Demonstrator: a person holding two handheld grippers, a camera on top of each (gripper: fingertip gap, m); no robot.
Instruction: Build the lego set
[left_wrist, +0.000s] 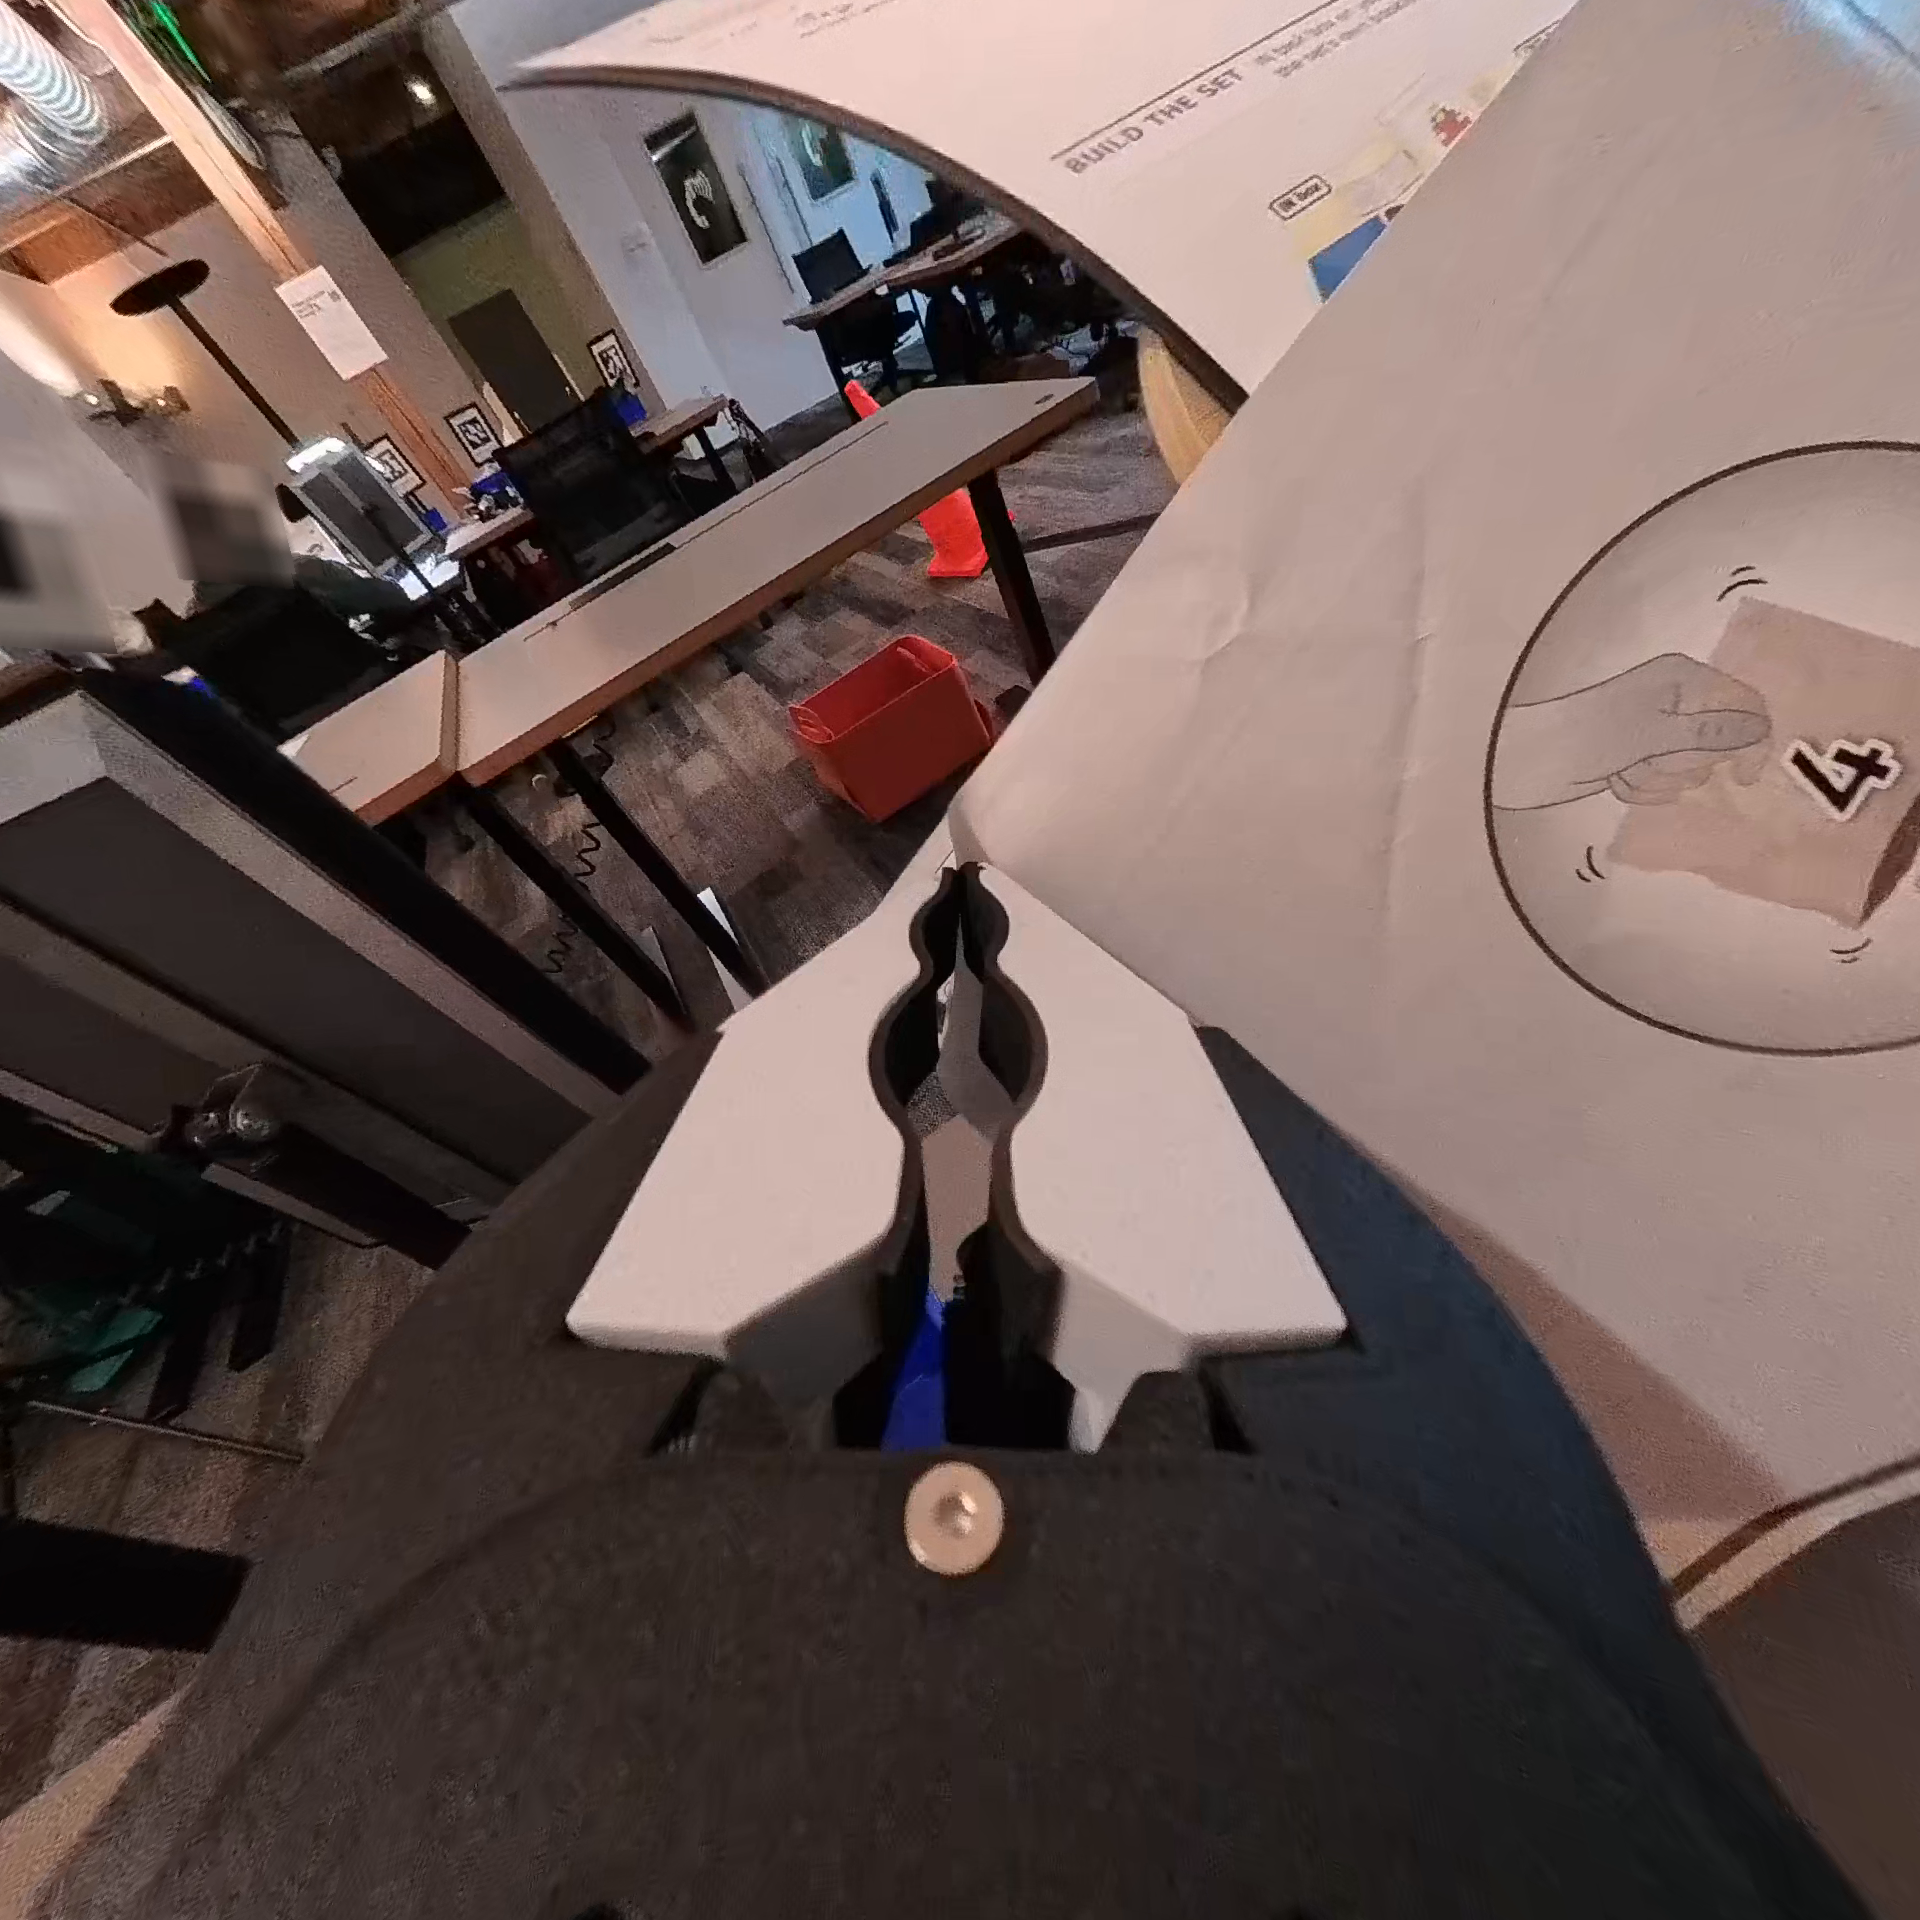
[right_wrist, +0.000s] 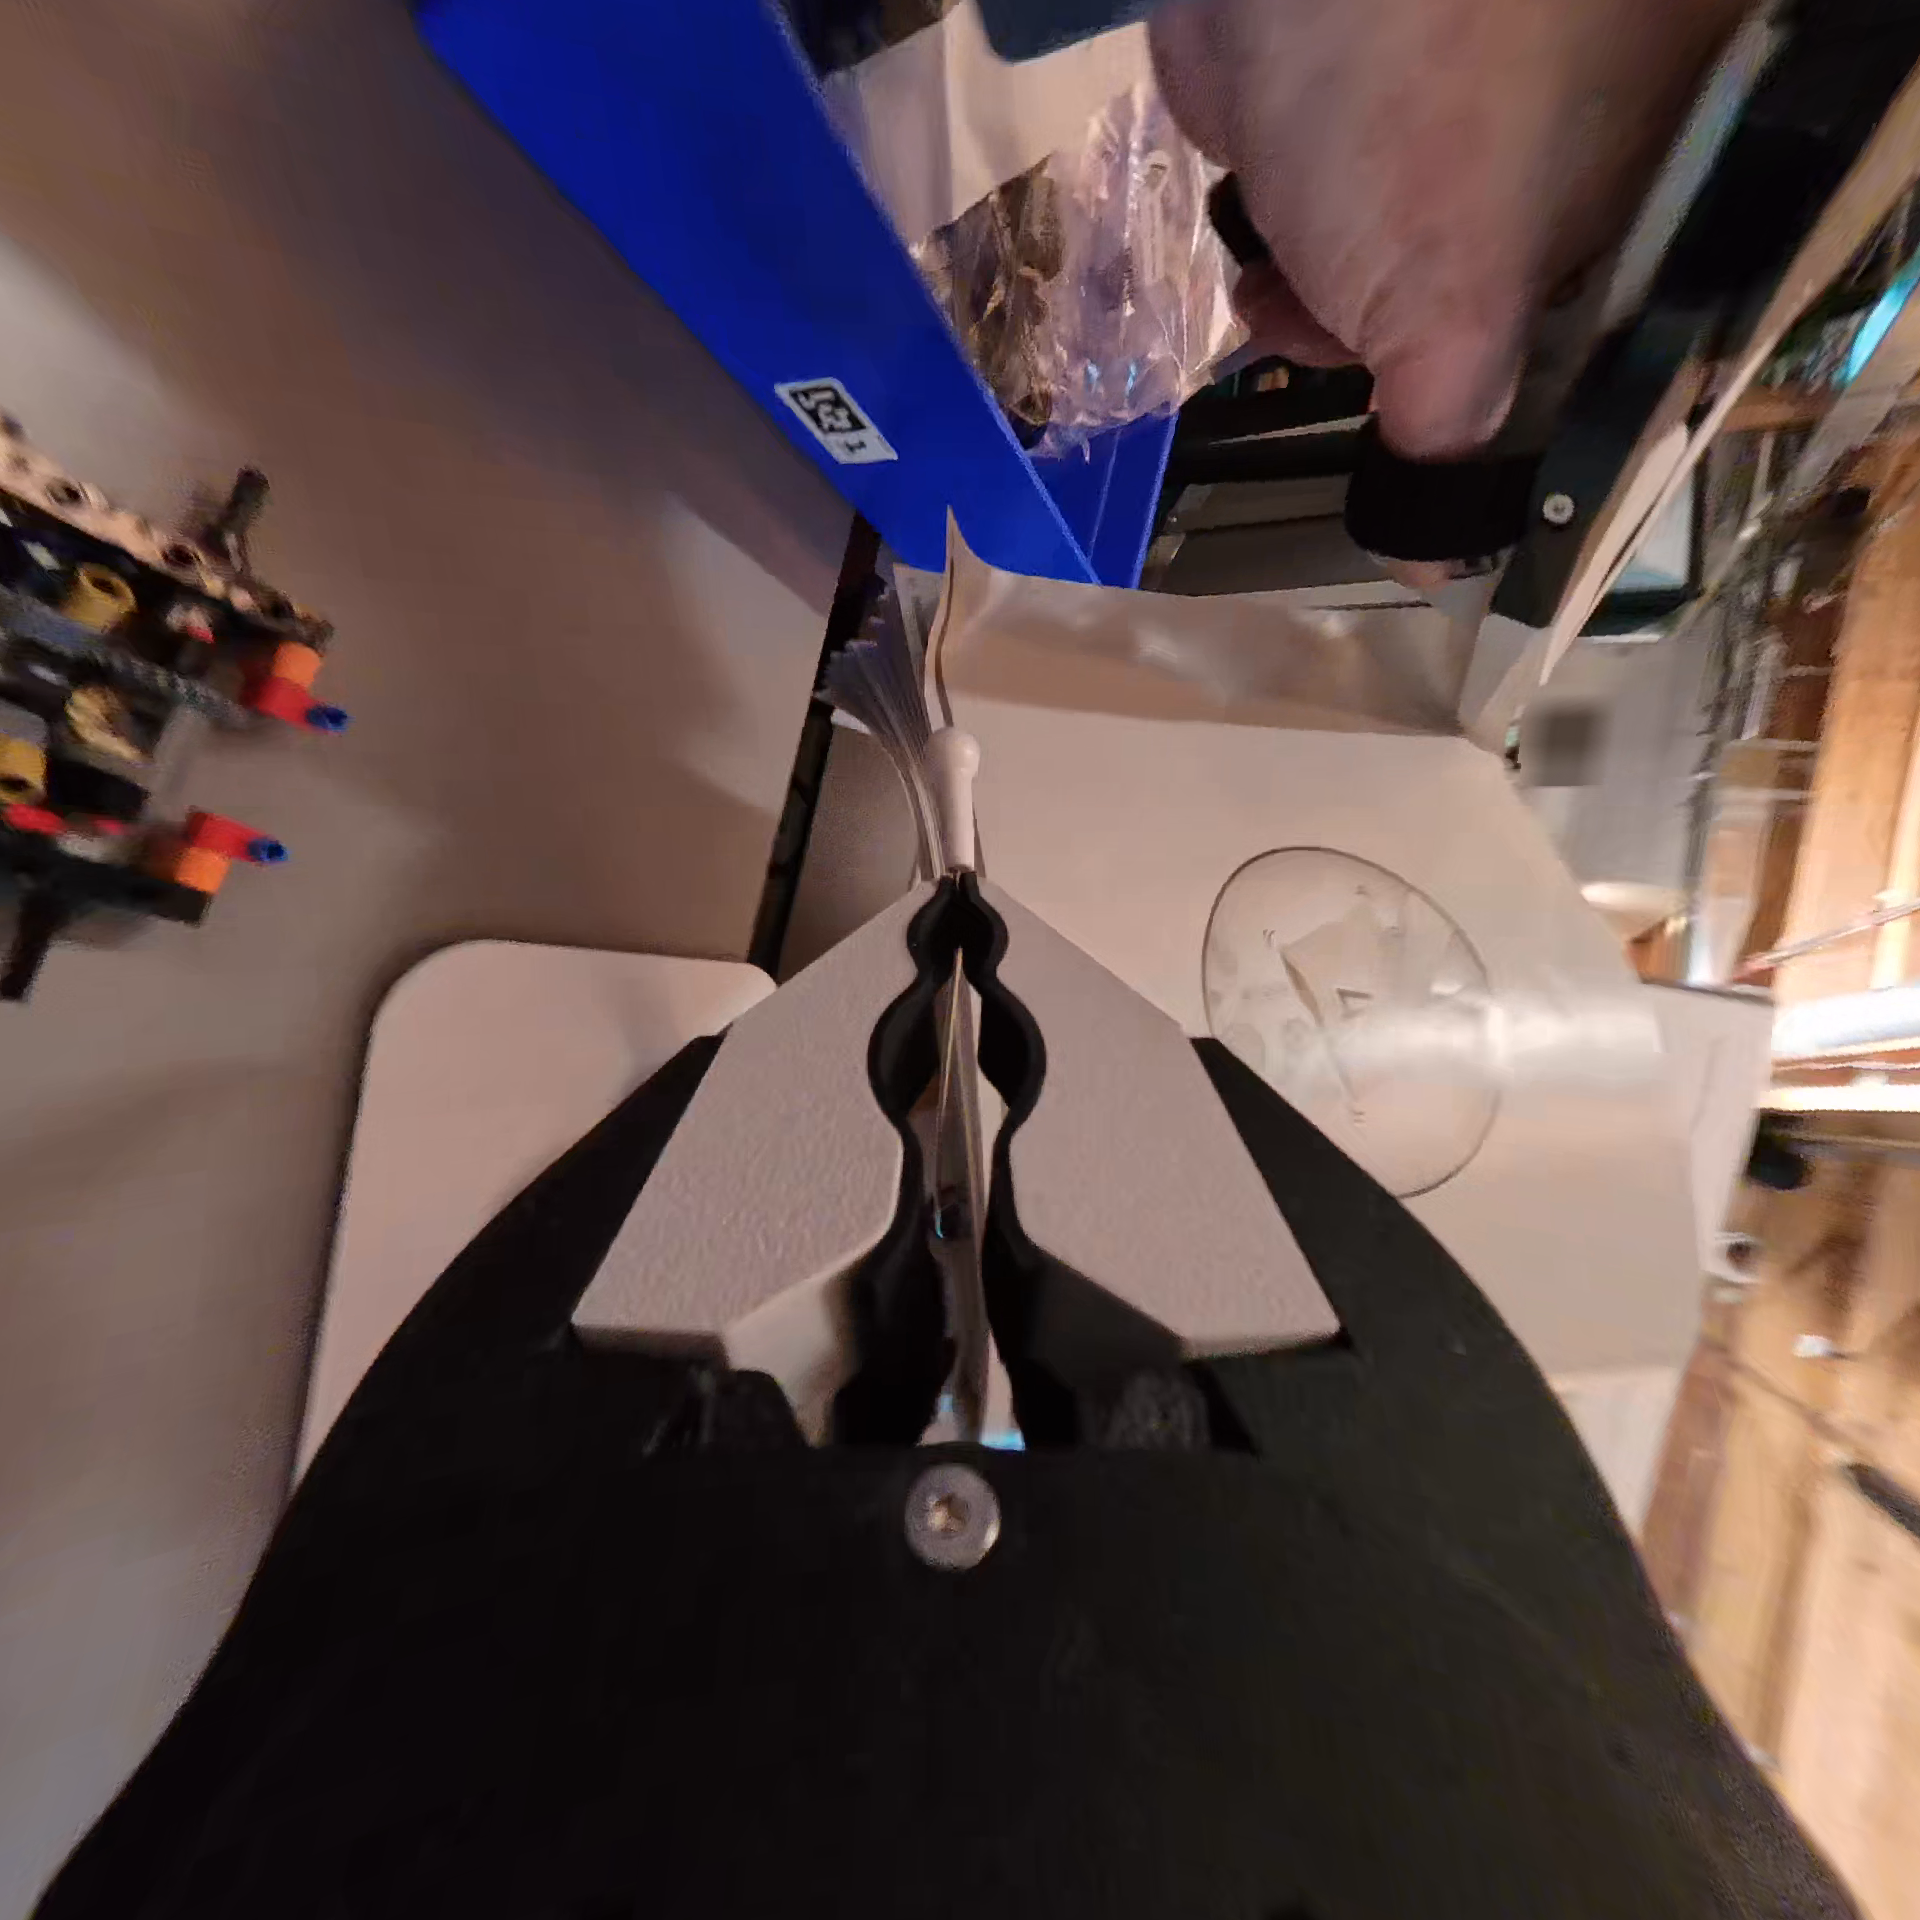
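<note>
I see a white instruction booklet held up between both grippers. In the left wrist view my left gripper (left_wrist: 961, 883) is shut on a thin white sheet that runs between its pads. A booklet page (left_wrist: 1455, 623) with a printed circle drawing spreads to its right. In the right wrist view my right gripper (right_wrist: 961, 894) is shut on the edge of a booklet page (right_wrist: 1195, 831). Fanned page edges (right_wrist: 883, 707) show just beyond its tips. A partly built lego model (right_wrist: 135, 707) in black, orange and red sits on the table at the left.
A blue bin (right_wrist: 727, 208) holding clear bags of parts (right_wrist: 1091, 239) stands beyond the booklet. A hand (right_wrist: 1403, 208) grips the other gripper's handle at top right. A white pad (right_wrist: 520, 1091) lies on the table. Desks and a red bin (left_wrist: 894, 727) stand on the floor.
</note>
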